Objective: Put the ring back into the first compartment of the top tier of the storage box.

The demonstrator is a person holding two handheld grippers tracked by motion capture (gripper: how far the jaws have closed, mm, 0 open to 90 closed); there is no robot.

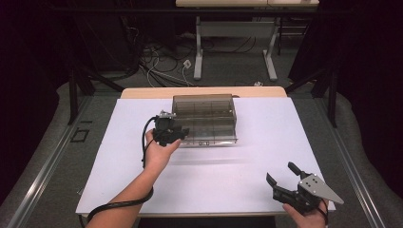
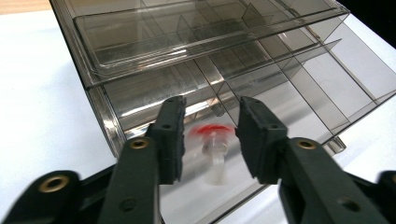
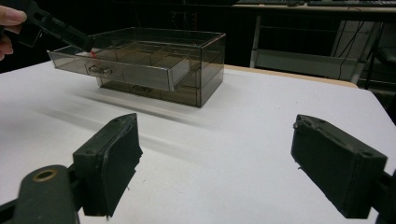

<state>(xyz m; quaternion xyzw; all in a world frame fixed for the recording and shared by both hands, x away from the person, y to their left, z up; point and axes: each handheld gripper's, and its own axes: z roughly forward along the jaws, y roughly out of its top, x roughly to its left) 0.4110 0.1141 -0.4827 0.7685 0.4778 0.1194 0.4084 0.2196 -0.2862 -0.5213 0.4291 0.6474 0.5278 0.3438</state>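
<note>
A smoky see-through drawer box point(image 1: 204, 107) stands at the back middle of the white table point(image 1: 142, 190), and one drawer point(image 1: 211, 134) is pulled out toward me. My left gripper point(image 1: 183, 132) hangs over that drawer's left end. In the left gripper view its jaws point(image 2: 211, 101) stand apart around a blurred small clear piece with a red cap point(image 2: 214, 149), and a gap shows on both sides of it. The right gripper view has the box point(image 3: 159, 60), the drawer point(image 3: 126, 70) and a red speck point(image 3: 93, 54) under the left gripper point(image 3: 56, 28). My right gripper point(image 1: 280, 172) rests open, holding nothing, near the front right edge.
The drawer has a small handle point(image 3: 100, 71) on its front and thin dividers inside. A wooden strip point(image 1: 204, 91) edges the table's far side. Behind it are desk legs point(image 1: 198, 52) and loose cables point(image 1: 157, 66) on the floor. Dark curtains flank both sides.
</note>
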